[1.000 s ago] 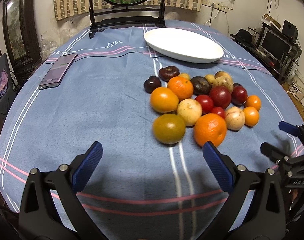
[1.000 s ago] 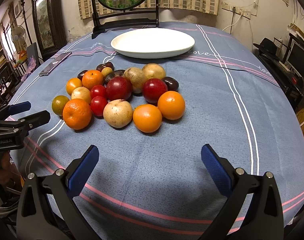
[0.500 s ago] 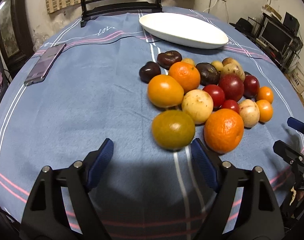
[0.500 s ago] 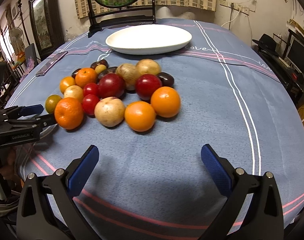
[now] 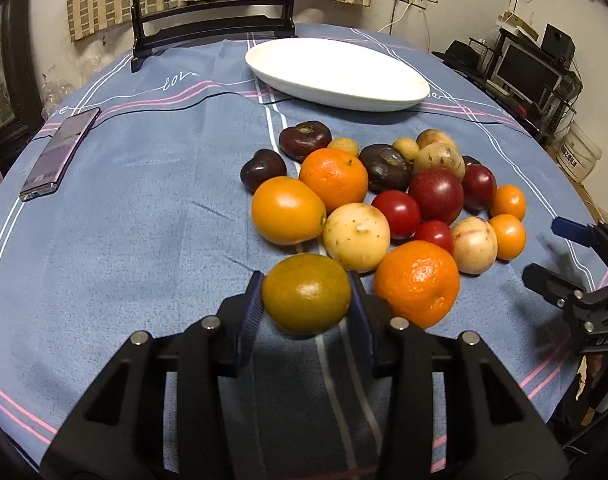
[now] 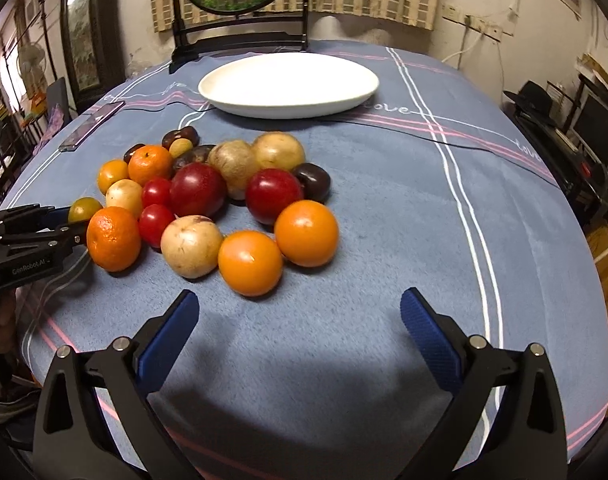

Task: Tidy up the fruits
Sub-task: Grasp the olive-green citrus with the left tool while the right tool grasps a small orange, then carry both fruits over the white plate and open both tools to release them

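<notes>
My left gripper (image 5: pixel 306 300) has just been closing; its ribbed blue pads grip the green-orange citrus (image 5: pixel 306 299).
My right gripper (image 6: pixel 298 322) stands wide over blue cloth; only its view shows this.

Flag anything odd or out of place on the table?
A phone lies near the table's left edge, unrelated to the fruit. The white plate holds nothing; all fruit sits piled on the cloth. No spill or damage visible.

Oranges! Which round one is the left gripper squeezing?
The greenish-yellow citrus at the near edge of the pile. It sits between the left gripper pads, which have just been closing; it is the only green-tinged one.
</notes>
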